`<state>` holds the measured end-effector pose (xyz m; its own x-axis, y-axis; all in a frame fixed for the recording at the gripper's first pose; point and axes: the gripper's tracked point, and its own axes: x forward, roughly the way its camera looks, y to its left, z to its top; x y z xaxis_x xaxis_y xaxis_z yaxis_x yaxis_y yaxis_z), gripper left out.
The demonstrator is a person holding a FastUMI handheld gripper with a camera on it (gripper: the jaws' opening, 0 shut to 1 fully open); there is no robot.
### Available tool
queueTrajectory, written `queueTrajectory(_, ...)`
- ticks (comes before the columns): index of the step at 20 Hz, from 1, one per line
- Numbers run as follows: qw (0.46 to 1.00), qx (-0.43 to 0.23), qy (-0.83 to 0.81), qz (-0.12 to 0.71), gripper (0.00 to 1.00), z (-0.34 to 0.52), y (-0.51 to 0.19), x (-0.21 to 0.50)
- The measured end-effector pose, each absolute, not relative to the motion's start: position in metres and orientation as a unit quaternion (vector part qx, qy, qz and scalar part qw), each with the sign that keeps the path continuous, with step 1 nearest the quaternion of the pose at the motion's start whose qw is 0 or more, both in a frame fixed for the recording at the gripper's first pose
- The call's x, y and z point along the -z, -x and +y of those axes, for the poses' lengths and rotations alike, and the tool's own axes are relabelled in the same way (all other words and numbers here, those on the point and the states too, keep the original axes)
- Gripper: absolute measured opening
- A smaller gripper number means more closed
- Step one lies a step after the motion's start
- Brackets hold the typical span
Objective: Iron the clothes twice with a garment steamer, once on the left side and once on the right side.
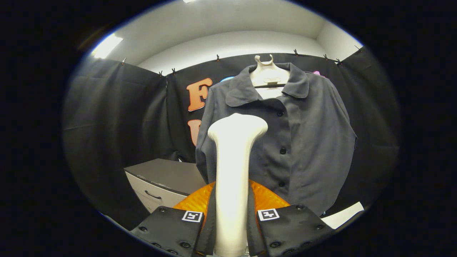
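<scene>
A white garment steamer (234,167) stands upright between my fingers, and my gripper (231,221) is shut on its handle. The steamer's flared head points up at the left front of a dark grey button-up shirt (303,142). That shirt hangs on a white hanger (266,73) just beyond the steamer. An orange part of the steamer (266,198) shows behind the handle, low between the fingers. The steamer head hides part of the shirt's left panel; I cannot tell whether it touches the cloth.
A grey cabinet (162,180) with a drawer handle stands to the left, below the shirt's sleeve. A white sheet (344,216) lies low on the right. Black cloth walls close the booth behind and at both sides.
</scene>
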<state>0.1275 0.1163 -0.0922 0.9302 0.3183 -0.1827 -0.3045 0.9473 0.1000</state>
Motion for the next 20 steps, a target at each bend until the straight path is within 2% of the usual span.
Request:
queueTrajectory(9, 0.984, -0.143, -0.049, 0.09, 0.42, 0.12, -0.165, 0.107)
queueTrajectory(20, 0.987, -0.121, -0.045, 0.097, 0.42, 0.127, -0.177, 0.122)
